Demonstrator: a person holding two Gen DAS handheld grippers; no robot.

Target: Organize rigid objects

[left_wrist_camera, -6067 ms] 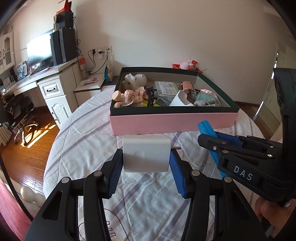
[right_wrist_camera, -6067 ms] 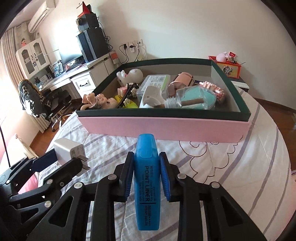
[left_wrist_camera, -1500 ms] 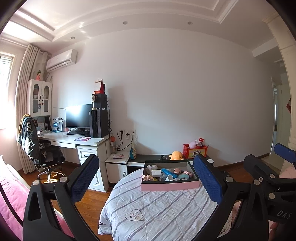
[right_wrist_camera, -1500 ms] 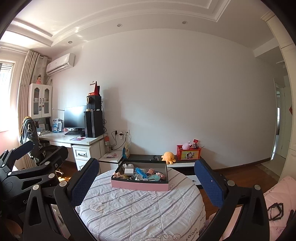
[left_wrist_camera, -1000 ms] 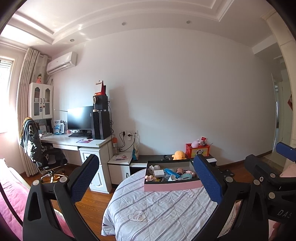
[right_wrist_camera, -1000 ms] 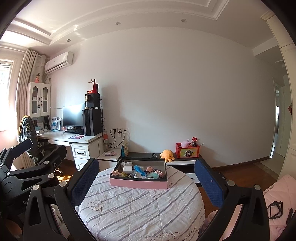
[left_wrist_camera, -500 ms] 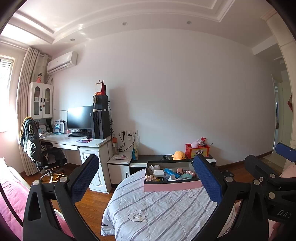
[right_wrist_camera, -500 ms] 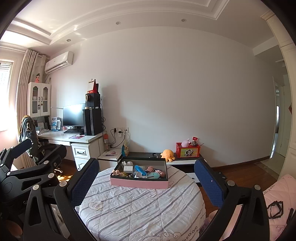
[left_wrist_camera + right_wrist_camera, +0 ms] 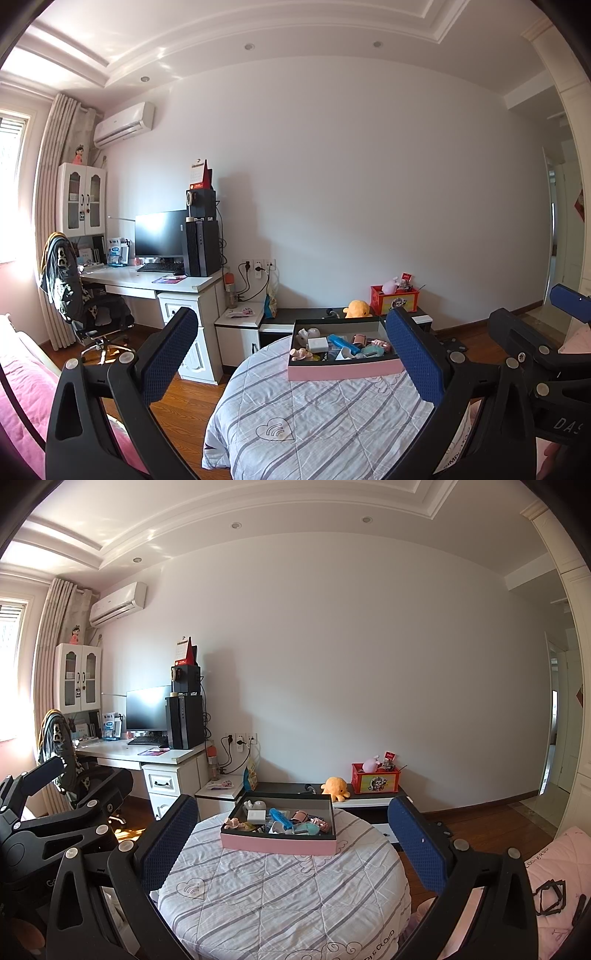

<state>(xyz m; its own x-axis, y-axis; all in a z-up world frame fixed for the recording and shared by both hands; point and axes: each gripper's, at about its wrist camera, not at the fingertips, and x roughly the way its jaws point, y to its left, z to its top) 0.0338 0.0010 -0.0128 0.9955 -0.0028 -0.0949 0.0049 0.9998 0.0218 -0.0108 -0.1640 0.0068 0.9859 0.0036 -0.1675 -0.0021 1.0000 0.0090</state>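
Left gripper (image 9: 291, 354): jaws spread wide, nothing between the blue pads (image 9: 168, 354). Right gripper (image 9: 546, 354) enters at the right edge. Pink box (image 9: 343, 369) sits on the striped bedspread (image 9: 314, 417), well apart from both. Inside lie a white charger (image 9: 318, 344) and a blue marker (image 9: 343, 342); remaining contents too small to identify.

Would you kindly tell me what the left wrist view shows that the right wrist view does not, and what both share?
Only the left wrist view shows the left claw wide open up close, with the right tool at its right edge. Only the right wrist view shows the right claw wide open up close, and a black folded item on pink bedding. Both share the pink box on the striped quilt, holding the white charger and blue highlighter.
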